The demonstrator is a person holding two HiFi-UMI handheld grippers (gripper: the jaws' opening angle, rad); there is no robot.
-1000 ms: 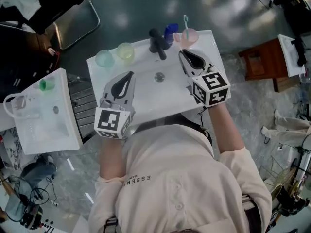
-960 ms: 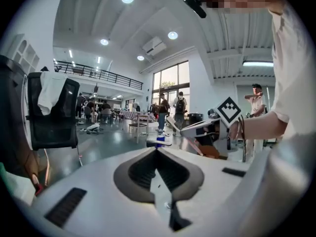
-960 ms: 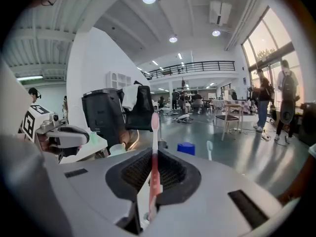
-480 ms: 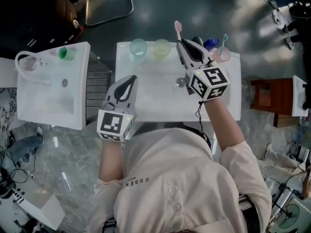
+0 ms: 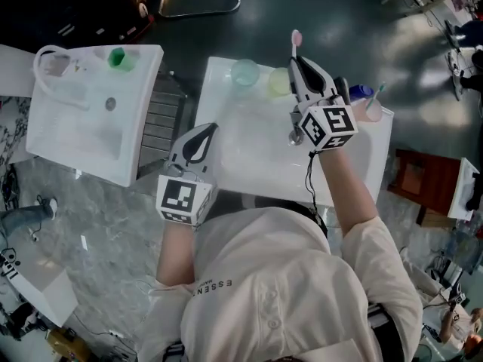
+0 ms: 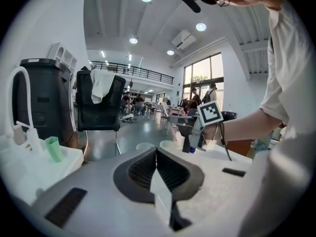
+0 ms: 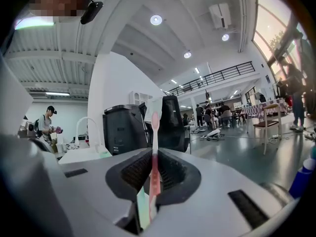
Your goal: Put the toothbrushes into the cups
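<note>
My right gripper is shut on a pink toothbrush, whose head sticks out past the fingertips, over the far rim of the white sink. Just left of it stand a yellow-green cup and a pale blue cup. In the right gripper view the pink toothbrush stands upright between the jaws of the right gripper. A pink cup holding a teal toothbrush sits at the sink's far right. My left gripper is shut and empty at the sink's near left edge; the left gripper view shows it with both cups ahead.
A dark faucet and a blue bottle stand between the right gripper and the pink cup. A second white sink with a green cup is at the left. A metal rack fills the gap between the sinks.
My right gripper has carried the pink toothbrush left, from beside the pink cup to beside the yellow-green cup. My left gripper has drifted left to the sink's edge. The head view has swung left.
</note>
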